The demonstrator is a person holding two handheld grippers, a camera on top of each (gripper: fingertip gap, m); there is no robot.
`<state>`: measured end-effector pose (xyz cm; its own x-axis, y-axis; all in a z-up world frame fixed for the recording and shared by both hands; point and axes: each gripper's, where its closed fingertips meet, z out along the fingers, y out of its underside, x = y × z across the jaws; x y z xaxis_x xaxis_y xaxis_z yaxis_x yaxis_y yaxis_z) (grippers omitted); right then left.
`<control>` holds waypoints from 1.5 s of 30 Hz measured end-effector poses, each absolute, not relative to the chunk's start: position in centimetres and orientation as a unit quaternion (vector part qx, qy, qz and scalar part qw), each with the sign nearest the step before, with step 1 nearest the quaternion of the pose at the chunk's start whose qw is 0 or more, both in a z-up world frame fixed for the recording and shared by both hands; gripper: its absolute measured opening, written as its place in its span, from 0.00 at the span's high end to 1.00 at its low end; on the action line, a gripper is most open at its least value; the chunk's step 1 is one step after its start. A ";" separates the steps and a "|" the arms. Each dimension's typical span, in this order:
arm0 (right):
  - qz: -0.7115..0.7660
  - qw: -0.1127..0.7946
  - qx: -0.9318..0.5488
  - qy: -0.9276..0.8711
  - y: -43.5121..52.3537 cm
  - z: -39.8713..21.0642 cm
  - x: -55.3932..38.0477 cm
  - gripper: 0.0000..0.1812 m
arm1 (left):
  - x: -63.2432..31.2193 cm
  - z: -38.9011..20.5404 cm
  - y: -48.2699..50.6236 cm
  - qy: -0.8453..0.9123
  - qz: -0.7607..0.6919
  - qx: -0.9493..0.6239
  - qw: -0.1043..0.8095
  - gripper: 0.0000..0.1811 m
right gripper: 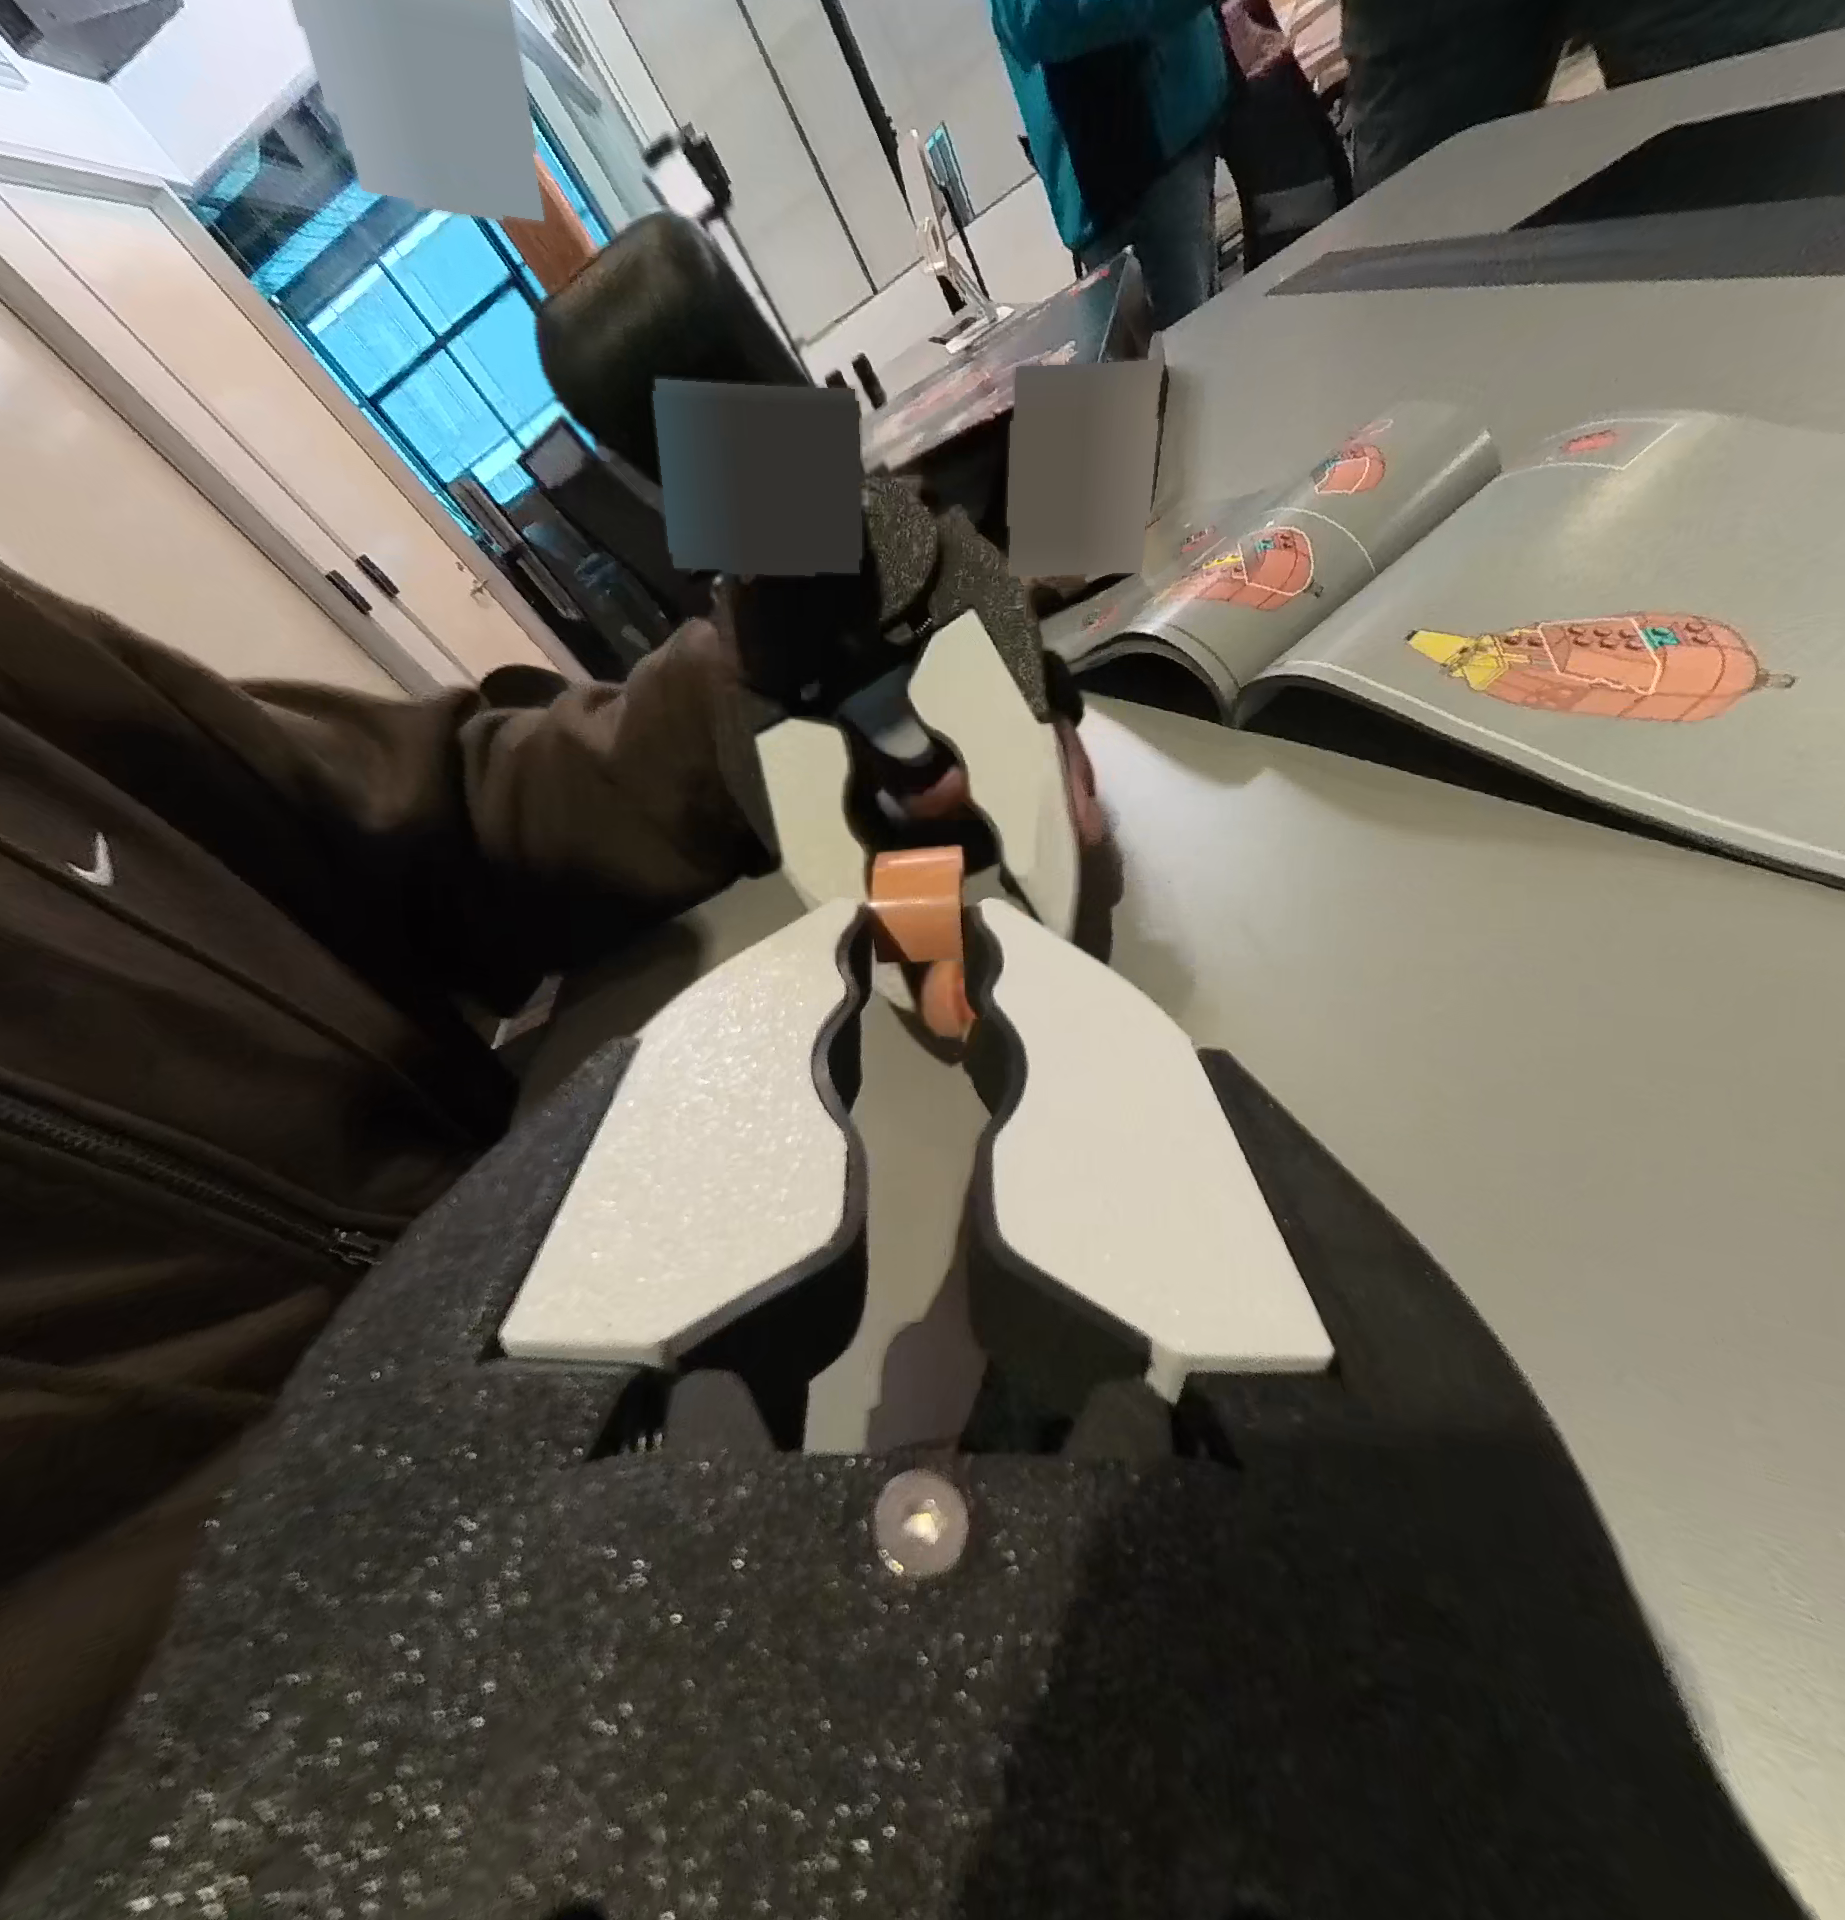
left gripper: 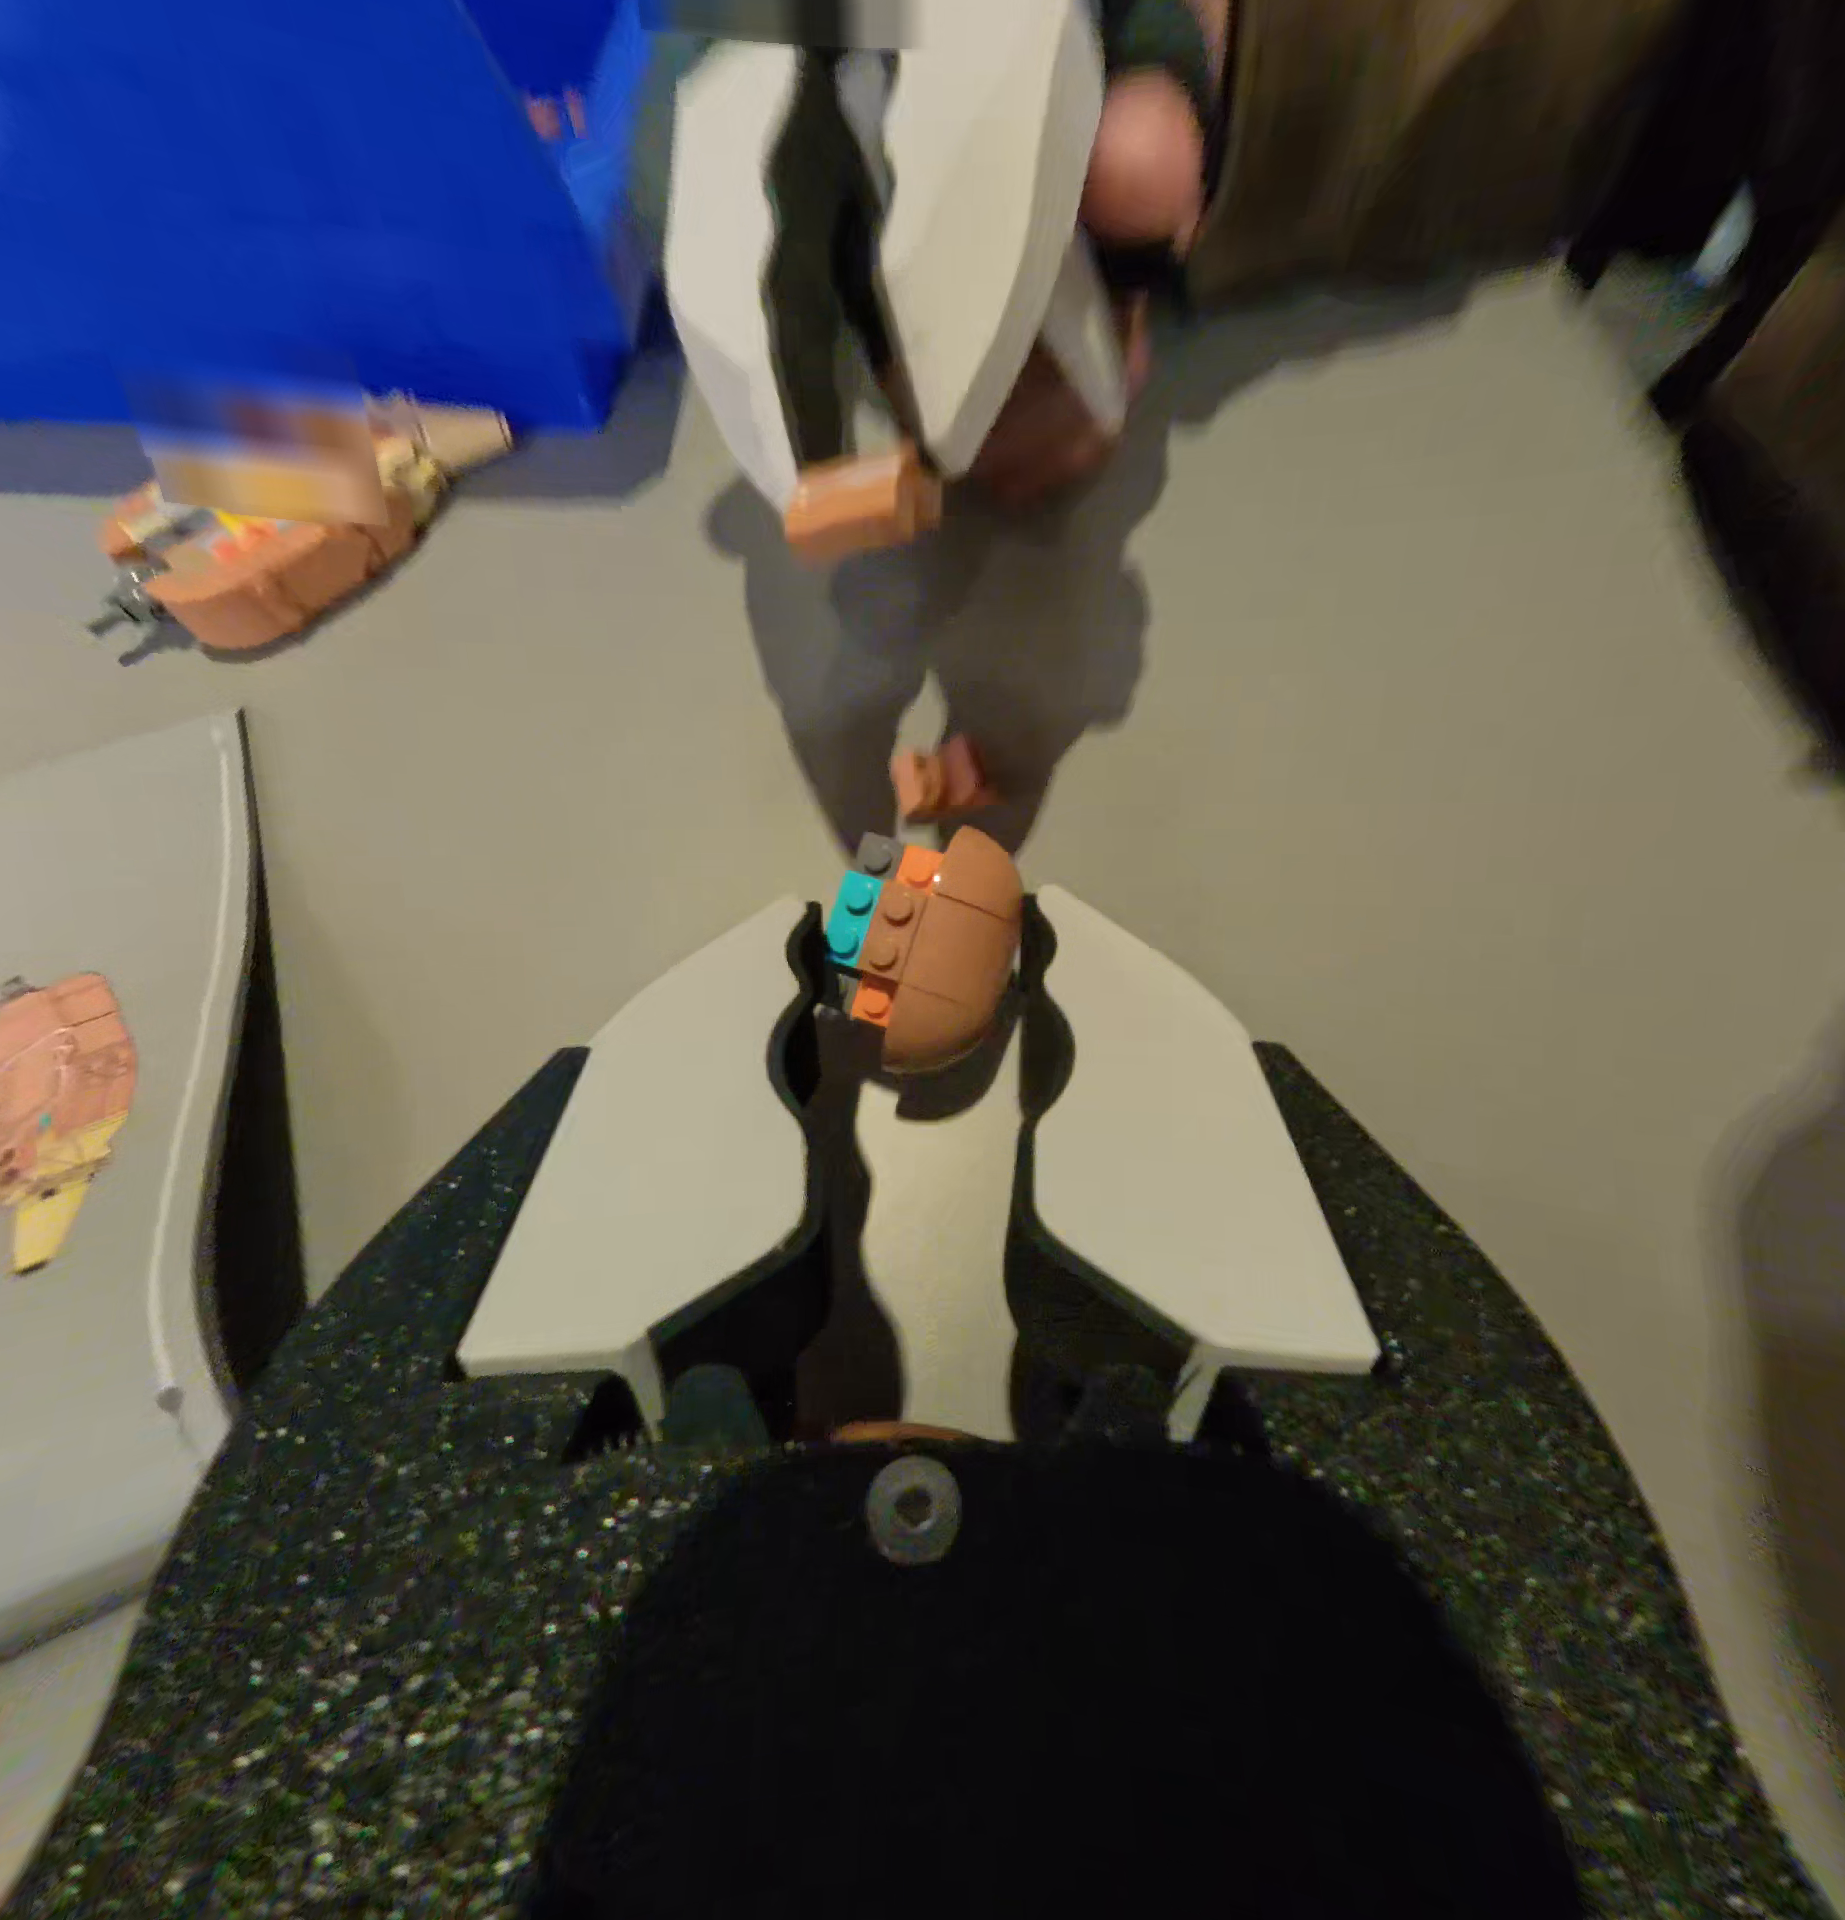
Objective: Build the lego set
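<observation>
Lego sub-assembly point(left gripper: 923, 951), rounded brown with orange, teal and grey studs, sits clamped between the left gripper point(left gripper: 923, 935) fingertips in the left wrist view, with a small brown piece point(left gripper: 939, 784) on the grey table point(left gripper: 1417, 831) just beyond and the right gripper point(left gripper: 876, 468) farther ahead pinching a brown brick point(left gripper: 861, 504). In the right wrist view, the right gripper point(right gripper: 918, 925) is closed on that brick point(right gripper: 916, 902), the left gripper point(right gripper: 928, 821) faces it just ahead, and an open instruction booklet point(right gripper: 1520, 582) lies off to its right.

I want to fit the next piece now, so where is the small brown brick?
The small brown brick is pinched at the tips of the right gripper, held above the grey table just beyond the rounded brown sub-assembly that sits between the left gripper fingers.
</observation>
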<state>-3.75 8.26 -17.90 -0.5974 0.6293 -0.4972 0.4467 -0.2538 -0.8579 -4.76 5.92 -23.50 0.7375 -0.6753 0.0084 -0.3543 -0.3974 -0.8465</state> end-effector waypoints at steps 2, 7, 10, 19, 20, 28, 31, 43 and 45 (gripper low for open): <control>0.685 0.048 -0.438 -0.580 7.9 -17.0 -3.7 0.91 | -4.1 -21.2 5.4 0.270 -0.243 -0.786 0.499 0.80; 0.791 -0.045 -0.415 -0.446 8.3 -13.7 -3.5 0.91 | -3.8 -18.9 5.1 0.214 -0.299 -0.752 0.546 0.80; 0.820 -0.069 -0.414 -0.389 9.2 -12.9 -3.6 0.91 | -3.6 -17.4 5.7 0.185 -0.334 -0.730 0.567 0.80; 0.827 -0.101 -0.451 -0.321 10.0 -13.6 -5.0 0.91 | -4.8 -16.4 6.6 0.096 -0.387 -0.716 0.573 0.80; 0.827 -0.103 -0.453 -0.318 10.1 -13.7 -5.1 0.91 | -5.0 -16.3 6.6 0.089 -0.389 -0.715 0.574 0.80; 0.807 -0.076 -0.471 -0.347 10.0 -14.4 -5.4 0.91 | -5.4 -17.4 6.7 0.081 -0.380 -0.736 0.555 0.81; 0.779 -0.035 -0.471 -0.411 9.3 -14.9 -5.2 0.91 | -5.4 -18.3 6.6 0.100 -0.348 -0.760 0.540 0.81; 0.597 0.165 -0.396 -0.678 7.2 -17.8 -4.0 0.91 | -3.9 -21.0 5.6 0.228 -0.196 -0.829 0.471 0.81; 0.583 0.177 -0.378 -0.697 6.7 -18.0 -3.7 0.91 | -3.7 -21.1 5.5 0.243 -0.180 -0.829 0.470 0.81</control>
<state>-3.74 6.65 -17.96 -0.6517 0.7332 -0.1942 0.3206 0.0343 -0.9466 -3.70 5.54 -21.10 0.8172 -0.5720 0.0710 -0.2330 -0.4406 -0.8670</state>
